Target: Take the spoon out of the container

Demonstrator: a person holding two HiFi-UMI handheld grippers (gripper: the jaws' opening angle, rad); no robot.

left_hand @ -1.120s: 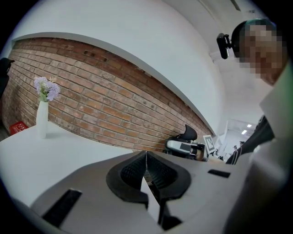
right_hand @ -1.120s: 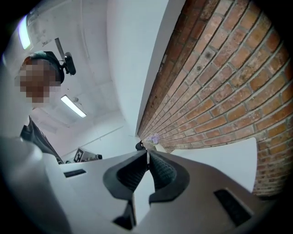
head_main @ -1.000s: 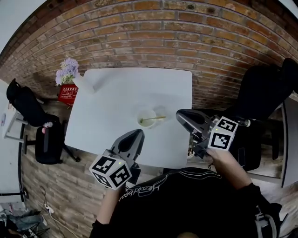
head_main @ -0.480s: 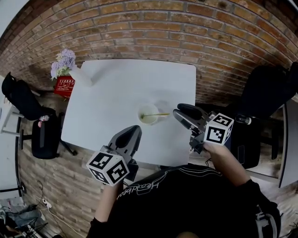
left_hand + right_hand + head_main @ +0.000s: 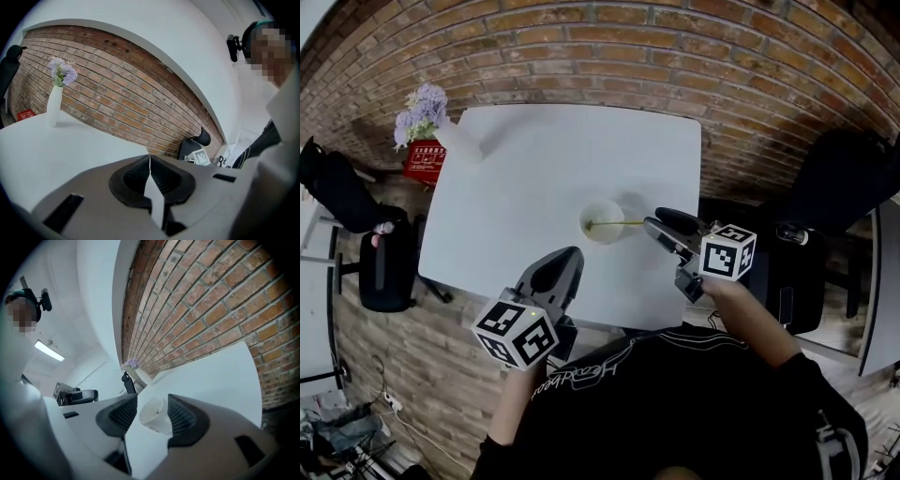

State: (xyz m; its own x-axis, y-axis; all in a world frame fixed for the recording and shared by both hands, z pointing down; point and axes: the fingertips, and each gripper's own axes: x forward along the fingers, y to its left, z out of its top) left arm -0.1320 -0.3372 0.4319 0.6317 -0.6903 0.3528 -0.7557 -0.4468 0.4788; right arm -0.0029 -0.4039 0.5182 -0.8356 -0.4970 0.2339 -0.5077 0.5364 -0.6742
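Observation:
A small white cup (image 5: pixel 600 221) stands on the white table (image 5: pixel 544 169), right of its middle. A thin spoon (image 5: pixel 622 223) lies in it, its handle sticking out over the rim to the right. My right gripper (image 5: pixel 653 222) is just right of the handle's end, its jaws opening with nothing held. In the right gripper view the cup (image 5: pixel 153 417) shows ahead through the gap of the right gripper (image 5: pixel 152 399). My left gripper (image 5: pixel 569 256) hovers over the near table edge, shut and empty; its pads meet in the left gripper (image 5: pixel 150 160) view.
A white vase with purple flowers (image 5: pixel 441 127) stands at the table's far left corner, also seen as the vase (image 5: pixel 54 106). A red crate (image 5: pixel 423 160) and a black chair (image 5: pixel 382 272) are on the left, another black chair (image 5: pixel 834 187) on the right. A brick wall runs behind.
My right gripper has moved left, closer to the spoon handle, and its fingers have parted. The left gripper has hardly moved. The head view has shifted slightly.

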